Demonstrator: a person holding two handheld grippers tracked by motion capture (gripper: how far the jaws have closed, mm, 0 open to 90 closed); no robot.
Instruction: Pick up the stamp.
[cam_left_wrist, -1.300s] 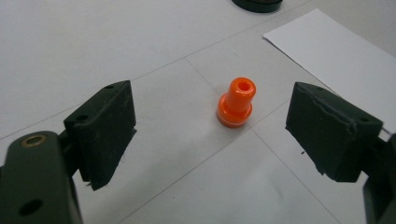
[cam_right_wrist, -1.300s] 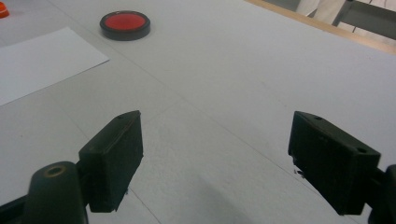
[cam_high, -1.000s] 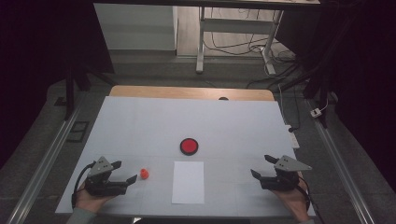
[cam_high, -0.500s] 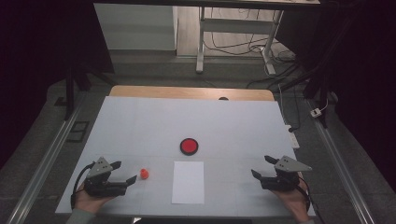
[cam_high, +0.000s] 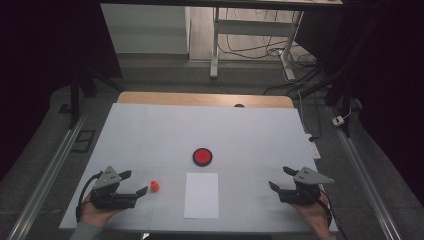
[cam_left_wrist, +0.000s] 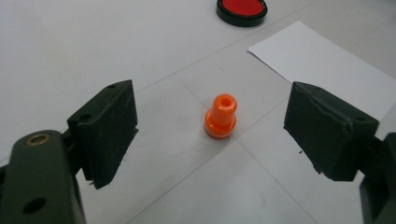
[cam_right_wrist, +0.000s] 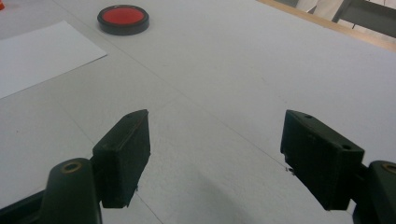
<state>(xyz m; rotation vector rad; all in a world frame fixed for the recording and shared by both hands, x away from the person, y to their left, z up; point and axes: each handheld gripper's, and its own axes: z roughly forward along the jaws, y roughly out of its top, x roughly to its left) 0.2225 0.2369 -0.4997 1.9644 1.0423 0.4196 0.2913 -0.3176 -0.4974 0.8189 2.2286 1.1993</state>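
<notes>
left gripper (cam_left_wrist: 210, 135) — wide open, empty | orange peg (cam_left_wrist: 221, 116) — upright, just ahead between jaws

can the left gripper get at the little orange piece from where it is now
Probably yes. The left gripper is open and aimed at the orange piece, which stands upright on the table just ahead of the jaws, with nothing between them.

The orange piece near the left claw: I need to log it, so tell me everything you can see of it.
The orange piece is small and looks like glossy plastic: a wide round base under a narrower neck, with a hole in its top. It stands upright on the white table, left of the white paper sheet. The left claw is open, its jaws apart on either side, not touching it.
</notes>
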